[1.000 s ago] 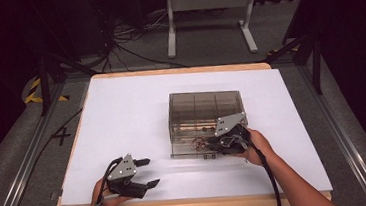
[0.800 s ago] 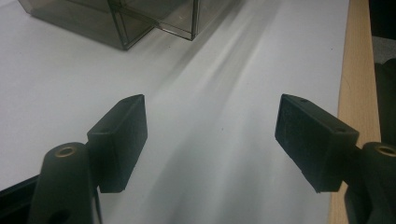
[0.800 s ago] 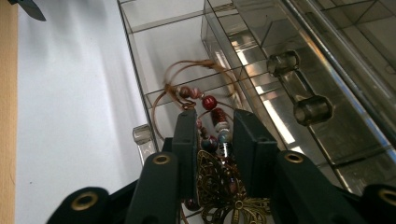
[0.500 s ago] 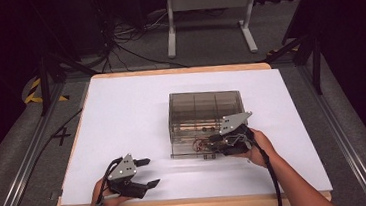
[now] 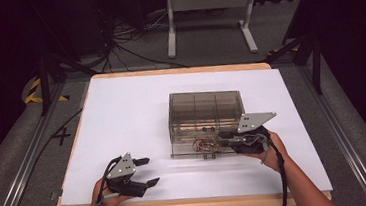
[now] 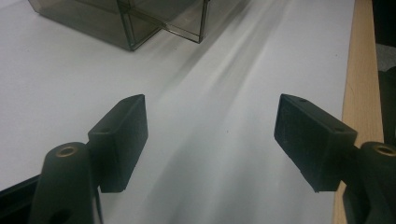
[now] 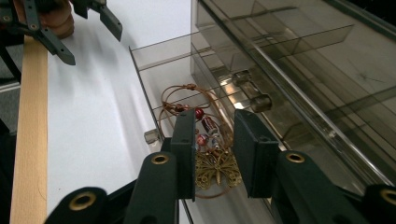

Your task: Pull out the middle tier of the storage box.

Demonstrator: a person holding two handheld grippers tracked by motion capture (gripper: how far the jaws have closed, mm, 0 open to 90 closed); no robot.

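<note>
A beaded wire necklace with a brass pendant lies in the pulled-out drawer of the smoky clear box mid-table. The right gripper has just been narrowing its jaws, which flank the necklace without clearly pinching it. The left gripper, spread wide, rests near the table's near left edge.

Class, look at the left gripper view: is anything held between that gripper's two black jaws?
No: the left gripper has its jaws standing wide apart over the bare white table, with nothing between them.
</note>
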